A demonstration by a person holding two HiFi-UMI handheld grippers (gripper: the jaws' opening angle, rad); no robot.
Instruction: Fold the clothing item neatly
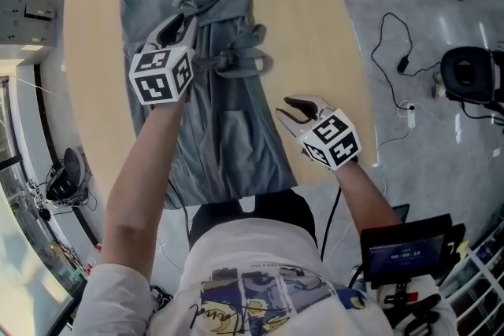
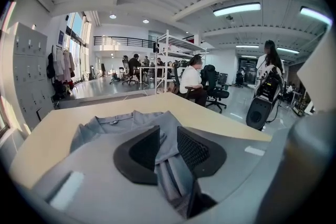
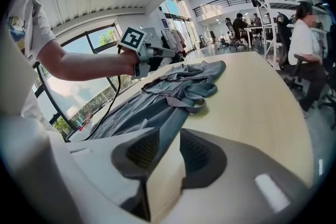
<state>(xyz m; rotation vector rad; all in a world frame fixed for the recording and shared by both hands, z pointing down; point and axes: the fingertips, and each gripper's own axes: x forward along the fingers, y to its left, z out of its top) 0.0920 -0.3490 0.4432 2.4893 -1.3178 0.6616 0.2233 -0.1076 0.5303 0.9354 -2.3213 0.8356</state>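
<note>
A grey garment [image 1: 228, 138] lies stretched along the middle of the table [image 1: 331, 35]. Its collar [image 2: 113, 122] is toward the table's far side and its hem reaches the near edge, right by the person's waist. Its sleeves [image 1: 240, 59] are pulled in and bunched in a loose knot over the table's middle, a bit toward the far side.

The left gripper [image 1: 183, 21] hangs over the table's far left part, above the garment's shoulder area and tilted downward. In its own view the left gripper [image 2: 168, 131] has its jaws a little apart. Grey cloth shows through the gap, but I can't see the pads pinching it, so it looks released.

The right gripper [image 1: 285, 108] sits over the table's near right part, just beside the garment's right edge. In its own view the right gripper [image 3: 169, 134] also has its jaws parted. Only bare tabletop and the cloth's edge show between them, so it is grasping nothing.

Beyond the table's far side, people sit at desks [image 2: 191, 78].
</note>
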